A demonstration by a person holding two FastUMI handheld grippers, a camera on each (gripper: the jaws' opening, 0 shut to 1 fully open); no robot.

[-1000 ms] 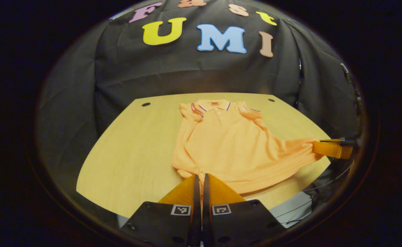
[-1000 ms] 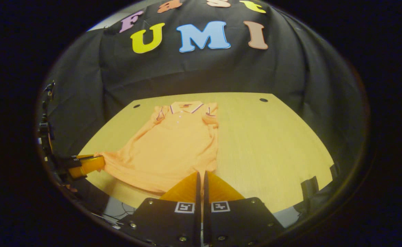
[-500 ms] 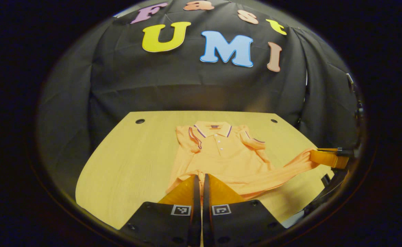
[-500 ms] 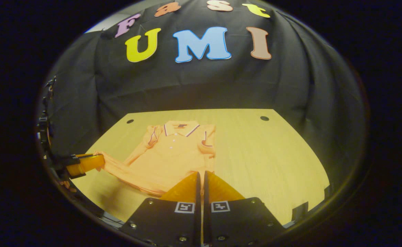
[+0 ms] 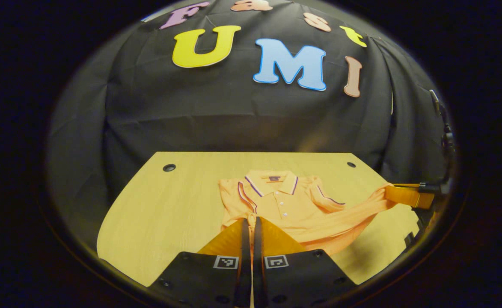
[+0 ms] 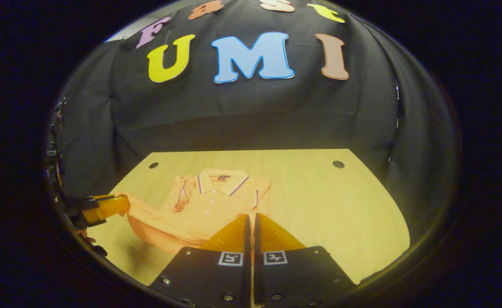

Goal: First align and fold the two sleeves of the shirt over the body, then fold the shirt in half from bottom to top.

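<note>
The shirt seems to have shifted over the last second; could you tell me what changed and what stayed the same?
Both grippers carried the bottom hem of the shirt up and toward the collar; the left gripper and right gripper are now much nearer it, with the front mostly covered by the lifted fold. Both stayed shut on the hem, and the sleeves stayed folded in on the table.

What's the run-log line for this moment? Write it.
stage: bottom-to-top fold | left tongs: shut on orange polo shirt hem | right tongs: same | hem lifted over wooden table

Wooden table (image 5: 156, 205), seemingly two holes.
</note>
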